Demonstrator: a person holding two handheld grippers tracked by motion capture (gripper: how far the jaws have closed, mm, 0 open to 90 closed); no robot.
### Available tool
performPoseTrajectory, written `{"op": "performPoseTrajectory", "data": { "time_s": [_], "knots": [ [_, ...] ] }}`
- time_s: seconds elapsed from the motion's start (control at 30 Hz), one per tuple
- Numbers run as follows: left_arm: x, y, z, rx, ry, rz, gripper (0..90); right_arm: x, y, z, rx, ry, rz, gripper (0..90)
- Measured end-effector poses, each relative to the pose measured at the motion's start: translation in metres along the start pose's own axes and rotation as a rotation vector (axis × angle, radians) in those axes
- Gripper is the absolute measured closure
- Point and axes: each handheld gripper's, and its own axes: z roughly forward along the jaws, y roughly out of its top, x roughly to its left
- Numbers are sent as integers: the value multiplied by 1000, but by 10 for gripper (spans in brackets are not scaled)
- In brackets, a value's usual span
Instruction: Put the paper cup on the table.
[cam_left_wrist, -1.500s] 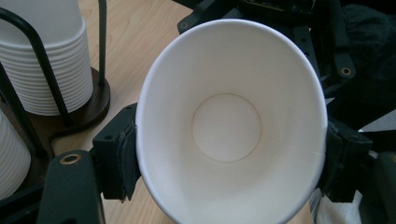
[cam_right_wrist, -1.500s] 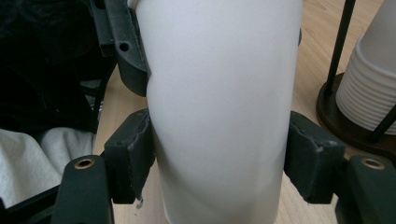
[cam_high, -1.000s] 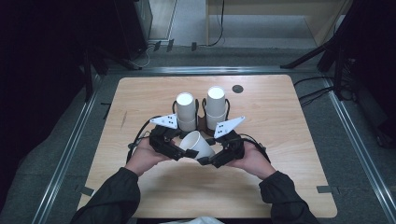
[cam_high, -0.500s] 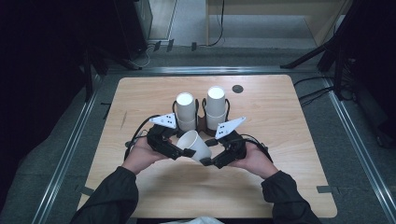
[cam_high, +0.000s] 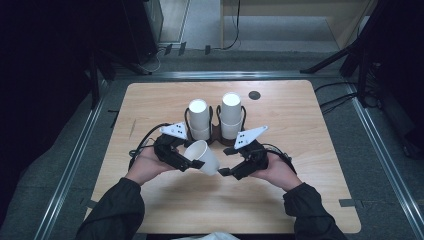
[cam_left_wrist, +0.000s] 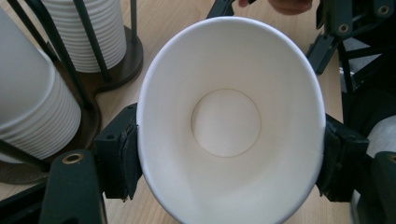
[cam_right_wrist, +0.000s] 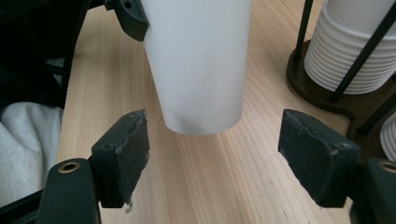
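Note:
A white paper cup (cam_high: 204, 156) lies tilted on its side above the table, mouth toward my left gripper (cam_high: 192, 160). In the left gripper view the pads press on both sides of the cup (cam_left_wrist: 226, 121) at its rim and squeeze it into an oval; the left gripper (cam_left_wrist: 229, 163) is shut on it. My right gripper (cam_high: 227, 168) faces the cup's base from the right. Its jaws have just been opening, and in the right gripper view they stand wide on the right gripper (cam_right_wrist: 224, 158), with the cup (cam_right_wrist: 198, 60) just ahead of them, touched by neither pad.
Two stacks of white paper cups (cam_high: 198, 117) (cam_high: 231, 112) stand in a dark wire holder (cam_high: 215, 132) just behind the grippers. A small black disc (cam_high: 254, 95) lies at the back right of the wooden table (cam_high: 300, 200).
The right gripper has eased slightly off the cup's base. The left hand and the cup stay where they were.

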Motion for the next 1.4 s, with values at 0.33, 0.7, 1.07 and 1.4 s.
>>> {"op": "performPoseTrajectory", "data": {
  "time_s": [0.33, 0.7, 1.07, 1.4],
  "knots": [
    [6, -6, -3, 36, 32, -5, 241, -1, -4, -3, 5, -54, 9, 238],
    [13, -15, -12, 52, 60, -30, 240, -2, -10, -7, 1, -121, -46, 231],
    [20, -27, -22, 73, 106, -59, 236, -8, -11, -5, 14, -134, -26, 231],
    [29, -38, -36, 64, 147, -102, 236, -16, -12, 0, 28, -128, -3, 231]
  ]
}}
